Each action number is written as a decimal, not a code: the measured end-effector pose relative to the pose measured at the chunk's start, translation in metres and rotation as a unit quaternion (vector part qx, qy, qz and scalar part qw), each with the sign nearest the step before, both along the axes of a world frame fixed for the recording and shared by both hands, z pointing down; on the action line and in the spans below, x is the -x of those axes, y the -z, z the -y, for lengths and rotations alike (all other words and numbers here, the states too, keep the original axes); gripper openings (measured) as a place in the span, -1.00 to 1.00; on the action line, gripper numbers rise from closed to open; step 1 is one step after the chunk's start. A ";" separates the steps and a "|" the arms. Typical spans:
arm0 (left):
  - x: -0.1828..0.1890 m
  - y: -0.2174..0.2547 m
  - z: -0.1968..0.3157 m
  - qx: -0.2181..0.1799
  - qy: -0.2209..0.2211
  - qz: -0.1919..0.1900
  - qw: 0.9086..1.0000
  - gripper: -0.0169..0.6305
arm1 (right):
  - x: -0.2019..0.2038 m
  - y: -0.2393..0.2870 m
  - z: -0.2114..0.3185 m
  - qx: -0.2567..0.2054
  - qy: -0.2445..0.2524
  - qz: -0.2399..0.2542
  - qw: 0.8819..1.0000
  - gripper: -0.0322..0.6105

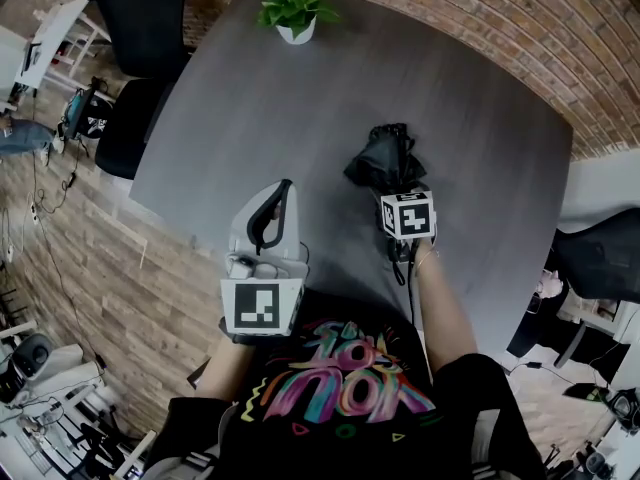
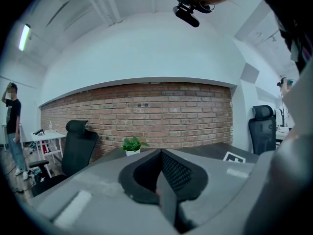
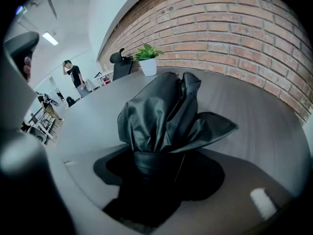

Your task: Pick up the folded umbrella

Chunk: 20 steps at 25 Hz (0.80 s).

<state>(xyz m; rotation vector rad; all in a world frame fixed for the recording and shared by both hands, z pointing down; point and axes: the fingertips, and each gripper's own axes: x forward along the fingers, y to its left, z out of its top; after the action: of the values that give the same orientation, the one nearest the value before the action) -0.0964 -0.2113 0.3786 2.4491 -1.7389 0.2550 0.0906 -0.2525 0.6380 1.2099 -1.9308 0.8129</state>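
"Grey wood-grain tabletop fills most of the head view. What sits at its far left?"

"Off the left edge, a black high-backed office chair, out of the job altogether. Next comes the left gripper, white-bodied, held near the person's chest by the table's near edge. Its own view shows the two dark pads meeting with nothing between them: closed and empty. I'd say it is parked there so it doesn't crowd the other hand."

"And further along?"

"At the far edge, a small green leafy plant in a white pot, well apart from everything else. Right of centre lies the black folded umbrella, on the table. Its loose fabric folds flare away from the person and its strapped, narrower end points toward them."

"Is the right gripper on it?"

"The right gripper is tilted steeply down over that near end, jaws set apart with the strapped part between them. That is the sensible spot: the band gathers the cloth, so the pads would meet something firm and not slack fabric. Black pads against black cloth make contact hard to read in the right gripper view. To me they flank the umbrella without clamping it yet."

"So the pickup?"

"Not yet done, by my reading. The umbrella rests on the table. A squeeze, then a lift, is what remains."
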 end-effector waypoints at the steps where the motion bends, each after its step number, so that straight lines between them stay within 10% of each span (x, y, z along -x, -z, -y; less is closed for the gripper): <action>1: -0.001 0.001 0.000 -0.002 -0.002 0.001 1.000 -0.95 | 0.000 0.000 0.000 -0.001 -0.001 0.000 1.000 -0.02; 20: 0.002 0.014 0.005 -0.020 -0.007 0.002 1.000 -0.95 | 0.009 0.054 -0.011 -0.068 -0.025 0.106 0.992 -0.16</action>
<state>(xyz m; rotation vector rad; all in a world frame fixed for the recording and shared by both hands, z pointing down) -0.0985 -0.2164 0.3649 2.4914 -1.7470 0.2289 0.0816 -0.2414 0.5841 1.3019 -2.1632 0.8784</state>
